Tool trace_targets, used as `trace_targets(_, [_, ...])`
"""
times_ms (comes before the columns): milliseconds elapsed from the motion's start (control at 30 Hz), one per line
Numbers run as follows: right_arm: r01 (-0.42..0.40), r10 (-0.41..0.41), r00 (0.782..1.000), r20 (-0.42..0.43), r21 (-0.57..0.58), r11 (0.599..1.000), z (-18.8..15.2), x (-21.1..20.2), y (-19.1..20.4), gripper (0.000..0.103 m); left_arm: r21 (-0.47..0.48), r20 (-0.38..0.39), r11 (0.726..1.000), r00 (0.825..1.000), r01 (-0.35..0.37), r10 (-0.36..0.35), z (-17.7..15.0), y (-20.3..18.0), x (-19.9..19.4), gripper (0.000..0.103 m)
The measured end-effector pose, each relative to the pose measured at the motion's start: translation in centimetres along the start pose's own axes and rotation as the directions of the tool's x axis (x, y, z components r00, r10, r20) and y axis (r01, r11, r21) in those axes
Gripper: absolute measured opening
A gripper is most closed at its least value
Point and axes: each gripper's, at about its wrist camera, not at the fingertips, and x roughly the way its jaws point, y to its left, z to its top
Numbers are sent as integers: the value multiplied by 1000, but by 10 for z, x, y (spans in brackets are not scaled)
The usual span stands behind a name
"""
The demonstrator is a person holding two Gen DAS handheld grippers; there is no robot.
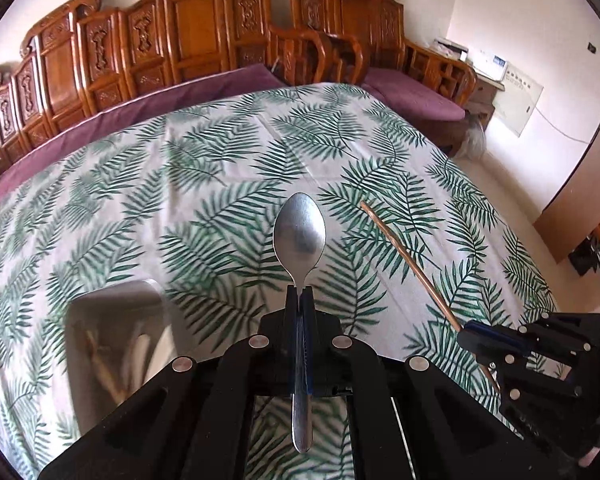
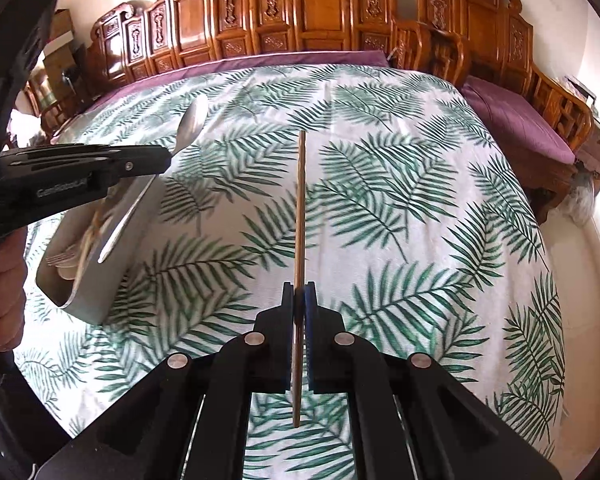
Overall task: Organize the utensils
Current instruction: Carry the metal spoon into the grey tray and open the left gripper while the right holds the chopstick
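Spoon [image 1: 299, 232], stiff, light and slick steel, rides above the worktop [image 1: 204, 168], my left tool [image 1: 299, 290] clenched on its neck; my right tool [image 2: 299, 286] pinches a thin, light chopstick [image 2: 300, 200] mid-shaft, right of the metal holder [image 2: 100, 248].

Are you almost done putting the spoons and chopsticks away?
Partly. The metal holder already has some utensils inside. The left gripper is shut on a spoon and the right gripper on a chopstick, both held above the tablecloth. Those two aren't in yet.
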Motion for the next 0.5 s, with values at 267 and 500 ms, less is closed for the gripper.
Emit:
trace_targets(267, [-33, 33, 999, 16, -41, 999, 9, -12, 36, 6, -58, 52, 998, 999, 2, 1, -23, 37, -50, 2])
trace_targets(500, [-57, 59, 998, 18, -75, 996, 15, -16, 65, 6, -94, 61, 995, 998, -22, 28, -41, 68, -68, 2])
